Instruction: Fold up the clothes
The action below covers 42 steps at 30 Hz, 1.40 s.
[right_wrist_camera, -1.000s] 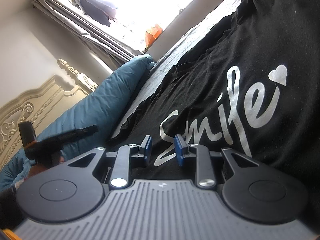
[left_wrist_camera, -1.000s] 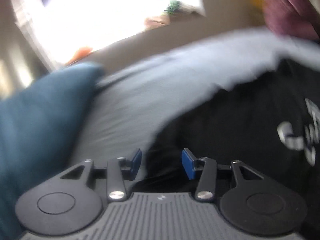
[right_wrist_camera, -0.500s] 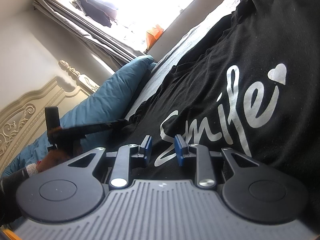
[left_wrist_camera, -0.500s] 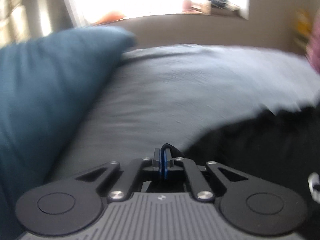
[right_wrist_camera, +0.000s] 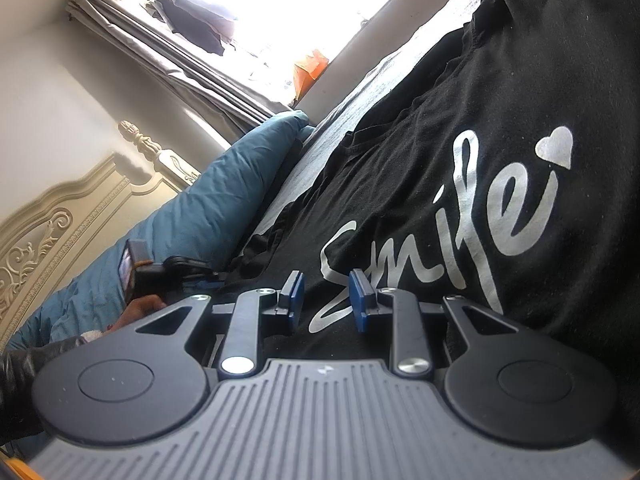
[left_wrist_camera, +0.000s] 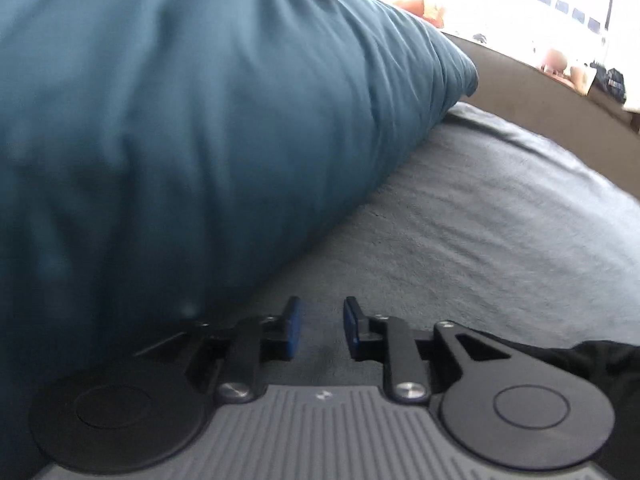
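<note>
A black T-shirt [right_wrist_camera: 500,100] with a silver "Smile" print lies spread on the bed. My right gripper [right_wrist_camera: 326,300] rests low over its printed front. Its blue pads stand apart and grip nothing. My left gripper [left_wrist_camera: 322,328] hovers over bare grey sheet [left_wrist_camera: 460,240] beside a teal pillow [left_wrist_camera: 180,120]. Its jaws are opening, with nothing between them. Only a corner of the T-shirt [left_wrist_camera: 600,360] shows at the lower right of the left wrist view. The right wrist view shows the left gripper [right_wrist_camera: 208,274] in a hand [right_wrist_camera: 140,308] near the shirt's crumpled sleeve.
The teal pillow [right_wrist_camera: 224,200] leans against an ornate cream headboard [right_wrist_camera: 60,220]. Behind the bed are a bright window and grey curtains [right_wrist_camera: 180,56]. A beige wall ledge [left_wrist_camera: 540,112] borders the far side of the mattress.
My left gripper closed, then parted again, and its view swung from the shirt's edge to the pillow. In the right wrist view it rolled and shifted towards the sleeve. The right gripper has not moved.
</note>
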### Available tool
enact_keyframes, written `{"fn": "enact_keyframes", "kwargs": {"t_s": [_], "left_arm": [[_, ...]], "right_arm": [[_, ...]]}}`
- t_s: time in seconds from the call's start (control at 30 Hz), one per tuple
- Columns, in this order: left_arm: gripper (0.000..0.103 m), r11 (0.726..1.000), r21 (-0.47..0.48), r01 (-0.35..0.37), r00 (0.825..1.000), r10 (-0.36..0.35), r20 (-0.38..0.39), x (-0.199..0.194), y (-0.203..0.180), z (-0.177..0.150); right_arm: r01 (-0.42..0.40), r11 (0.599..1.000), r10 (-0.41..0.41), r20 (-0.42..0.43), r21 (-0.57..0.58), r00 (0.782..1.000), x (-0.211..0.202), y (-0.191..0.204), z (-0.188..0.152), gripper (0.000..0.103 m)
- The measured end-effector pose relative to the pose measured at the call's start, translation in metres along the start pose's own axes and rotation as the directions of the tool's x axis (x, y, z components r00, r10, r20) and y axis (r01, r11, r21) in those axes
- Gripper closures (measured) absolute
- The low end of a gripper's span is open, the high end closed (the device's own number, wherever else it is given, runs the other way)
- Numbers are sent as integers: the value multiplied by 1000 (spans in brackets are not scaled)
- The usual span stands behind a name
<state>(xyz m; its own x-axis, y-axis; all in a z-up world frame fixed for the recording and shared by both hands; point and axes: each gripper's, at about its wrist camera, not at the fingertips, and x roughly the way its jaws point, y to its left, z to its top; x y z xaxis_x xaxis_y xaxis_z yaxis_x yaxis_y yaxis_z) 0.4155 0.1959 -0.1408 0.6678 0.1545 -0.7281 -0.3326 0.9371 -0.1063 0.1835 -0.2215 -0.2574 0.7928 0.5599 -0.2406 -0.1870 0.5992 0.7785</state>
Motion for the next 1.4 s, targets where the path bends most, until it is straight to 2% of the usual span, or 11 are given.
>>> {"fn": "enact_keyframes", "kwargs": {"t_s": [0.23,0.4,0.53,0.63,0.83,0.9,1.07,1.23,1.27,1.33,1.4], "left_arm": [[67,975,-96,201,975,-209,-81,-83,23,-32],[55,975,-12,221,970,-221,-101,-145,20,-44],[52,970,83,230,960,-213,-181,-180,20,-67],[51,946,101,309,929,-278,-243,-199,20,-106],[55,875,54,481,832,-436,-342,-204,8,-208],[60,862,68,502,819,-448,-358,-204,6,-233],[62,847,152,509,839,-448,-310,-204,9,-256],[64,824,136,550,812,-490,-316,-205,1,-263],[68,822,142,551,813,-491,-312,-206,-1,-266],[81,837,161,522,837,-467,-287,-209,-2,-276],[98,862,104,496,849,-455,-270,-211,4,-279]], "right_arm": [[1,1000,-1,1,-1,1000,1,0,0,79],[3,1000,-3,0,-2,1000,1,1,0,79],[8,1000,-8,-1,-5,1000,1,3,0,79],[19,1000,-19,-6,-10,1000,2,5,1,79],[83,996,-85,-85,-22,993,6,21,13,77],[76,994,-87,-150,-74,985,10,42,25,60],[22,989,-58,-246,-147,968,6,99,36,60],[53,994,-75,-251,-94,965,-32,116,24,60],[63,995,-82,-245,-83,966,-43,115,20,60],[84,995,-96,-231,-62,968,-66,113,12,60],[121,992,-127,-218,-38,968,-89,105,3,60]]}}
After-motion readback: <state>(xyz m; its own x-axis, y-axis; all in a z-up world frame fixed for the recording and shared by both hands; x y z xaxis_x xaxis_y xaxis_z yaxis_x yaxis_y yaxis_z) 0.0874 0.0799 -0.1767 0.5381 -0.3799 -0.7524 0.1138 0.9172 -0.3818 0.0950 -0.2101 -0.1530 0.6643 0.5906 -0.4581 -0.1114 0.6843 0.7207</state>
